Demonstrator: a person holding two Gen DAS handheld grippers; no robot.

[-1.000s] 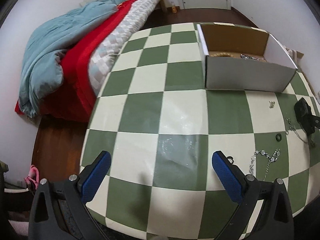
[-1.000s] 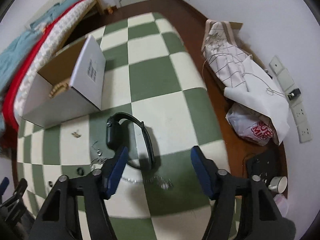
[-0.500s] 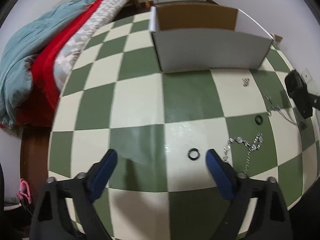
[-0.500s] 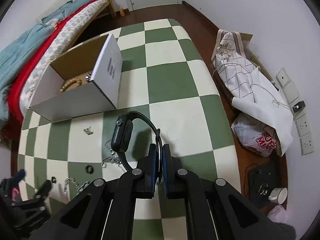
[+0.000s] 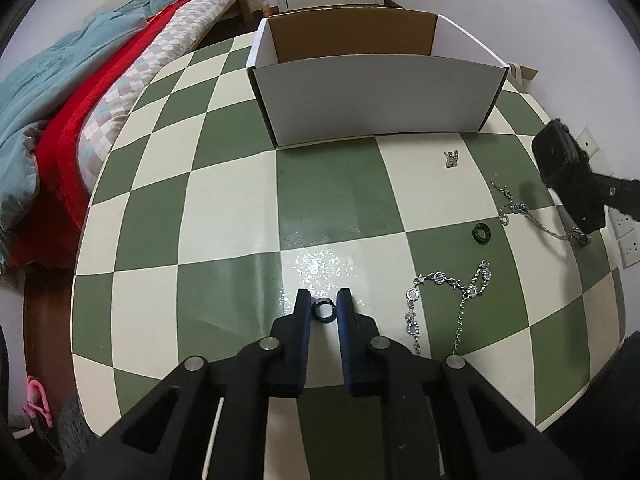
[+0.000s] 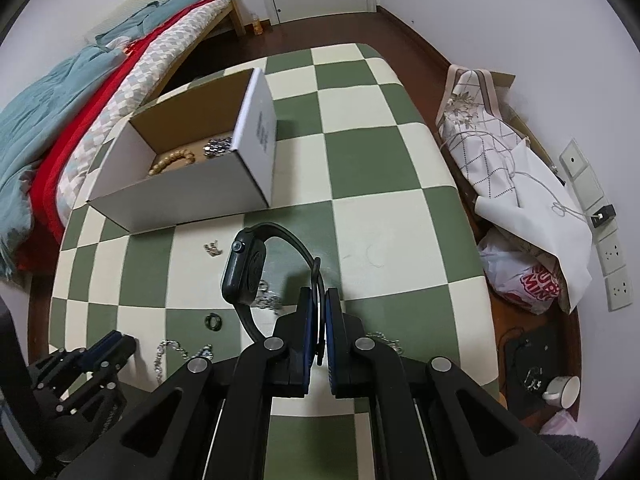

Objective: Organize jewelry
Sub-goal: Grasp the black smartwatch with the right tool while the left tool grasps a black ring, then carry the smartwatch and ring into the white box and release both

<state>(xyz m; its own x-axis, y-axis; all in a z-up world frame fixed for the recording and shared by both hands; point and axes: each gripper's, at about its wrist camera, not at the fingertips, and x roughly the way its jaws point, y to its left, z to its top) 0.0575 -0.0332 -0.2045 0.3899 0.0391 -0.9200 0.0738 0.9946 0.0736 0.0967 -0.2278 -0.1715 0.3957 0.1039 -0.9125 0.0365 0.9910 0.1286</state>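
My left gripper (image 5: pixel 323 307) is shut on a small black ring (image 5: pixel 323 311) on the checked table (image 5: pixel 224 216). My right gripper (image 6: pixel 318 312) is shut on the strap of a black smartwatch (image 6: pixel 245 272), held above the table; the watch also shows in the left wrist view (image 5: pixel 568 174). A white cardboard box (image 5: pixel 376 100) stands at the far side; in the right wrist view the box (image 6: pixel 180 184) holds a bead bracelet (image 6: pixel 172 161) and a dark chain (image 6: pixel 218 146). A silver bracelet (image 5: pixel 444 300), a green ring (image 5: pixel 479 234), a thin chain (image 5: pixel 532 216) and a small charm (image 5: pixel 452 159) lie on the table.
A bed with red and teal blankets (image 5: pixel 80 92) lies left of the table. Bags and cloth (image 6: pixel 516 200) sit on the floor right of the table, with a cup (image 6: pixel 564 390) near the wall sockets (image 6: pixel 612 256).
My left gripper came forward over the table and shut on the black ring. My right gripper shut on the watch strap and lifted the watch.
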